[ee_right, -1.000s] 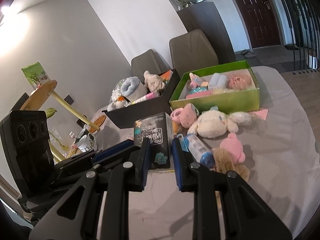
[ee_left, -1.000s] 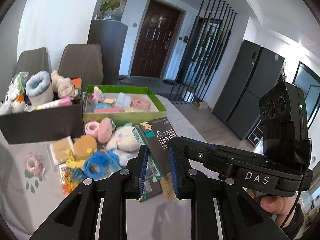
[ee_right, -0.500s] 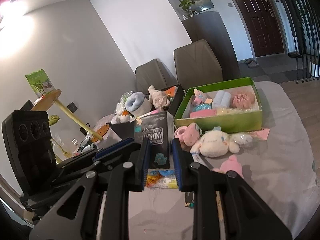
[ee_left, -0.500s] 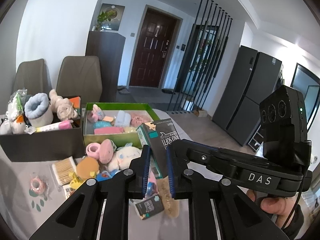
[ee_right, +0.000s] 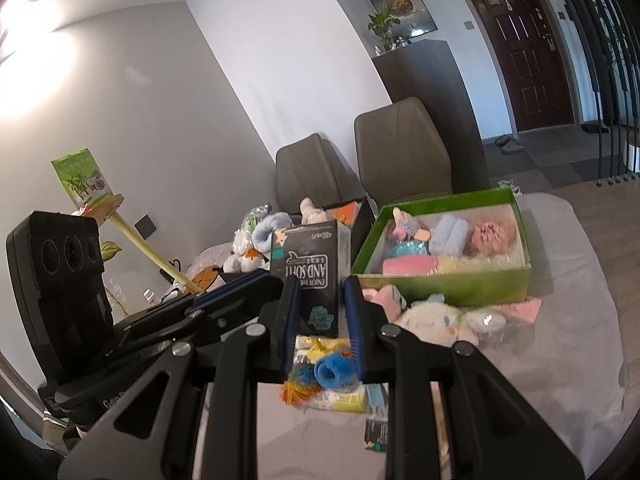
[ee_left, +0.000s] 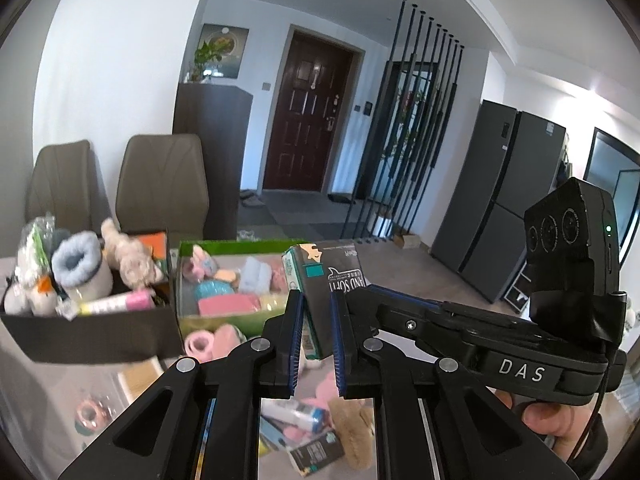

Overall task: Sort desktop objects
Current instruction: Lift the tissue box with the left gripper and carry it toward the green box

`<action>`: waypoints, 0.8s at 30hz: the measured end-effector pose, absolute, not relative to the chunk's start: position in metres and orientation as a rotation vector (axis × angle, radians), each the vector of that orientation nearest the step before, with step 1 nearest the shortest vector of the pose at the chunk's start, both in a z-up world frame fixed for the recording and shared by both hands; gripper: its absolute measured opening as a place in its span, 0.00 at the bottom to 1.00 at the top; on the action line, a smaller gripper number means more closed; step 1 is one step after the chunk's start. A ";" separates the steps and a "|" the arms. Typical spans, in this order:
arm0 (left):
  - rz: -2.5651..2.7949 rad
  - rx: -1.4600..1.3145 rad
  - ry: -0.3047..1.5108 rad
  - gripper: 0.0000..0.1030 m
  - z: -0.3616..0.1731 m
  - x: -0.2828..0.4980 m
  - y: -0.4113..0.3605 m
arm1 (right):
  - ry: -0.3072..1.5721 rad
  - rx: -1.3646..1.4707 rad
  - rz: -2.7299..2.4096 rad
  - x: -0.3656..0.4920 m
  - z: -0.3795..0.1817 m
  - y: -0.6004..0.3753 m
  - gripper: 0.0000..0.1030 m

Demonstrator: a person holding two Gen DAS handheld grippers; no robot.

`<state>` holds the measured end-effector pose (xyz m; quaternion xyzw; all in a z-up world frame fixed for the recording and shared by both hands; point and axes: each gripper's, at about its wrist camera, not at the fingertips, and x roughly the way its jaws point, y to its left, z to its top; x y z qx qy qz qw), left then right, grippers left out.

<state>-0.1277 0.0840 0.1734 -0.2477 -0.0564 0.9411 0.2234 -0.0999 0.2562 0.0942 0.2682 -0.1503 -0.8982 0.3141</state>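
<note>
Over the grey table, your left gripper and right gripper both clamp the dark tissue pack — only the right view shows the white plush.

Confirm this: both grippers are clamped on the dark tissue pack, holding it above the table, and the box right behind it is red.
One thing is wrong: the box behind the tissue pack is green, not red, as the right wrist view shows. The rest stands: the left gripper and the right gripper are both clamped on the pack, held above the table.
</note>
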 end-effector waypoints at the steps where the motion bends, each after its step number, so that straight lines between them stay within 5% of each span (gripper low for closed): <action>1: 2.600 -0.676 -0.155 0.12 0.175 -0.130 0.083 | -0.390 0.696 -2.370 -0.103 0.098 0.255 0.23; 24: 2.644 -0.555 -0.142 0.12 0.206 -0.191 0.067 | -0.339 0.560 -2.401 -0.160 0.139 0.236 0.21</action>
